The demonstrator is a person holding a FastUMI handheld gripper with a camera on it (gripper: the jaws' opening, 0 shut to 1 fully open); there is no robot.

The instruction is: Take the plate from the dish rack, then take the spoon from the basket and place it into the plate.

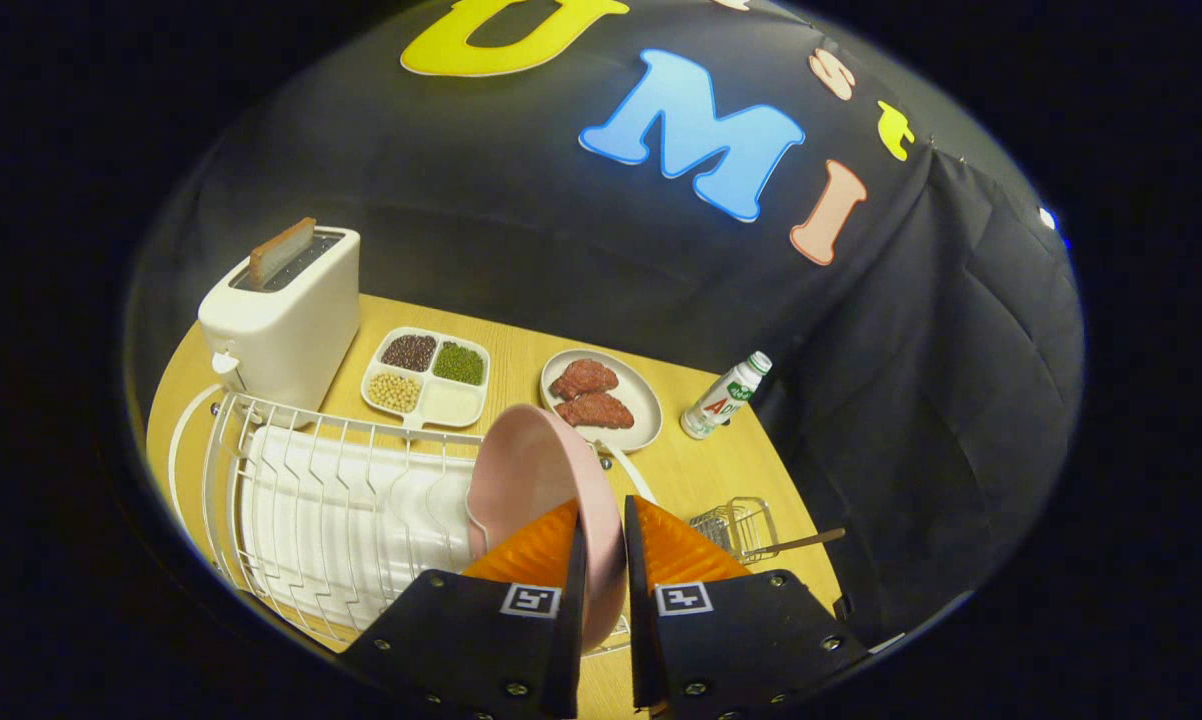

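Plate: a round pale-pink plastic plate (536, 480) stands on edge, tilted, at the near end of the white wire dish rack (311, 500), its rim running down between the two fingers of the gripper (601, 535); whether its lower edge is seated in the rack's wires or already lifted cannot be told.

Why on edge: the rack's upright wires hold dishes vertical for draining, which leaves the rim exposed and makes a pinch from the side the natural way in.

Jaws: nearly together, parted only by the thickness of the plate's rim, one finger on each face; they appear clamped on it.

Spoon: a slim wooden-handled spoon (806, 542) lies in the small wire basket (736, 525) on the desk, just right of the fingers, its handle poking out over the basket's far side, an easy end to seize later.

Desk: the light wooden desk (701, 470) carries a cream toaster (286, 310) with a brown slice (281, 250) in its slot, a white four-part tray of beans and grains (428, 377), a pale round dish with two pieces of red meat (601, 398) and a small white bottle (726, 395) lying tilted, all beyond the rack.

Step in hand: by these signs, taking the plate from the rack; the spoon is untouched.
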